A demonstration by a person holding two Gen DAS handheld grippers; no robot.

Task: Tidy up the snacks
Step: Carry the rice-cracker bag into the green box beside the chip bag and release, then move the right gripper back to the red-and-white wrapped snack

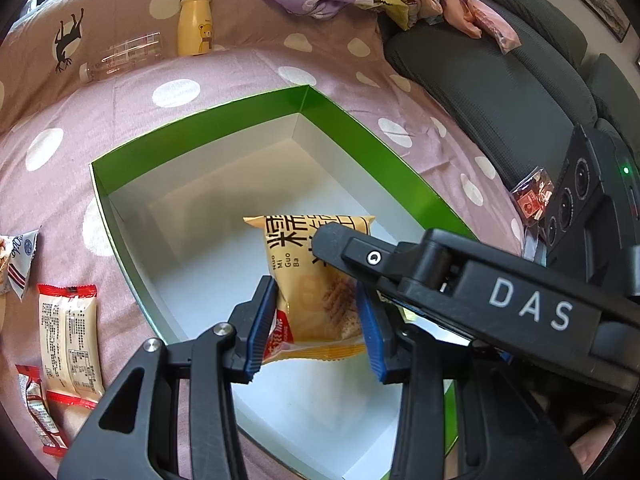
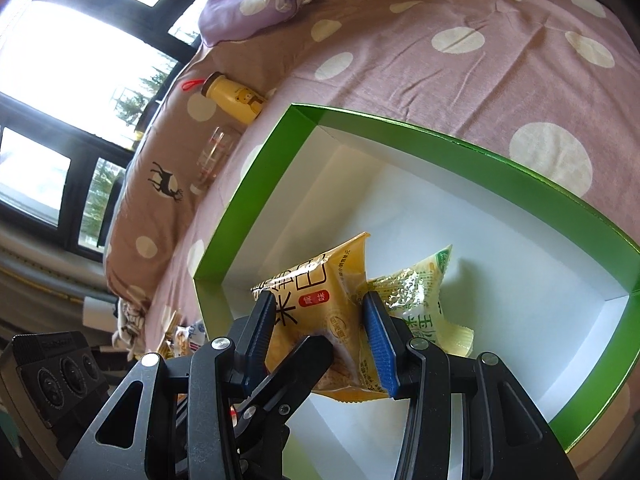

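Pink bedding with pale dots covers a bed (image 1: 224,68), and a window is seen beyond it in the right wrist view. On the bed lies a shallow open box (image 1: 132,264), green outside and white inside.

Both hand-held grippers are held over the box, angled down into it. The left hand-held gripper (image 1: 316,320) is closed on a yellow snack pack (image 1: 310,280): its blue pads press the pack's two sides near the lower end. The pack's long axis runs away from the jaws, its top seam pointing toward the far wall of the box. The right hand-held gripper (image 2: 318,340) crosses in from the right, and its pads are seen clamped on the same pack (image 2: 316,320) from the other side. So the pack is held by both at once, above the box floor; whether it touches the floor cannot be told.

A second, greenish-yellow pack (image 2: 420,300) lies in the box, just behind the right jaw and touching the held pack.

Left of the box, more snacks (image 1: 68,344) are left on the bed. A yellow bottle (image 1: 195,24) and a clear bottle (image 1: 124,56) rest well apart, by the pillow.

Judged from this, the pack is about to be let go into the box.
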